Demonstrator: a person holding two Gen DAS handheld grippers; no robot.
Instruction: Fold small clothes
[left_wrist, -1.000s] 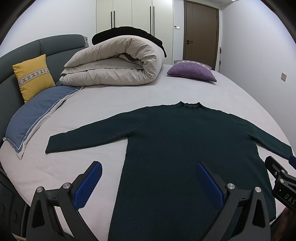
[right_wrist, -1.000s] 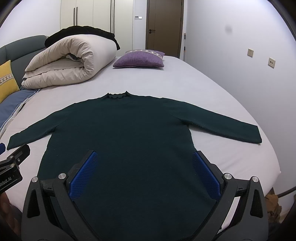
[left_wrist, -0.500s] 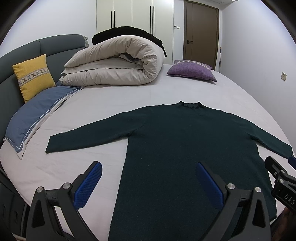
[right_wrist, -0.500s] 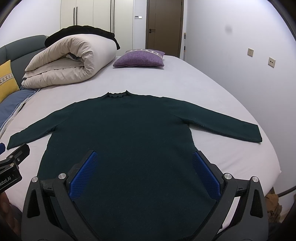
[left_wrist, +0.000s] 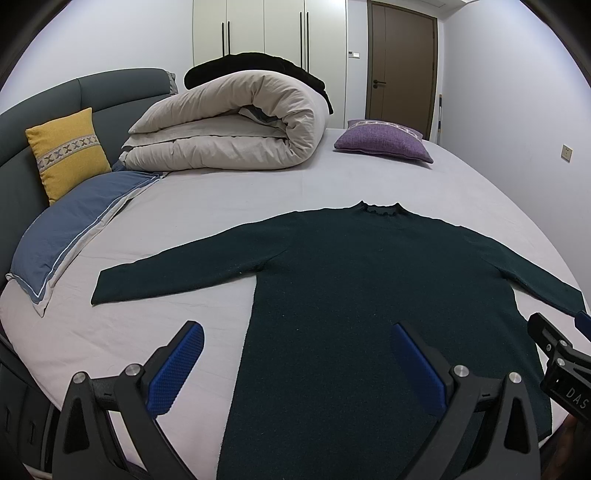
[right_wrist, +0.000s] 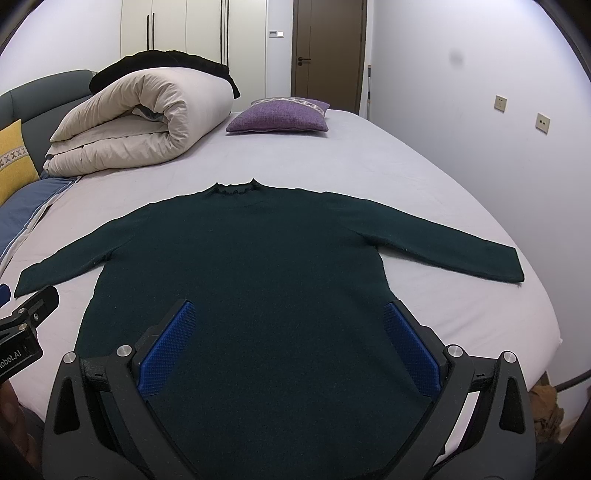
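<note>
Sweater laid flat, both tools released and holding nothing: you have no fold in it yet.

The dark green sweater (right_wrist: 240, 277) lies spread on the near half of the bed (right_wrist: 369, 162), sleeves out left and right. With the left gripper (left_wrist: 295, 365) and right gripper (right_wrist: 291, 343) spread wide above the hem, pinch a cuff cleanly, then carry it across the body. A rolled duvet (left_wrist: 229, 125) and purple cushion (right_wrist: 280, 116) sit far off.

Rolled duvet (left_wrist: 229, 125), purple cushion (left_wrist: 384, 140), yellow cushion (left_wrist: 68, 151) on bed (left_wrist: 221, 206)
</note>
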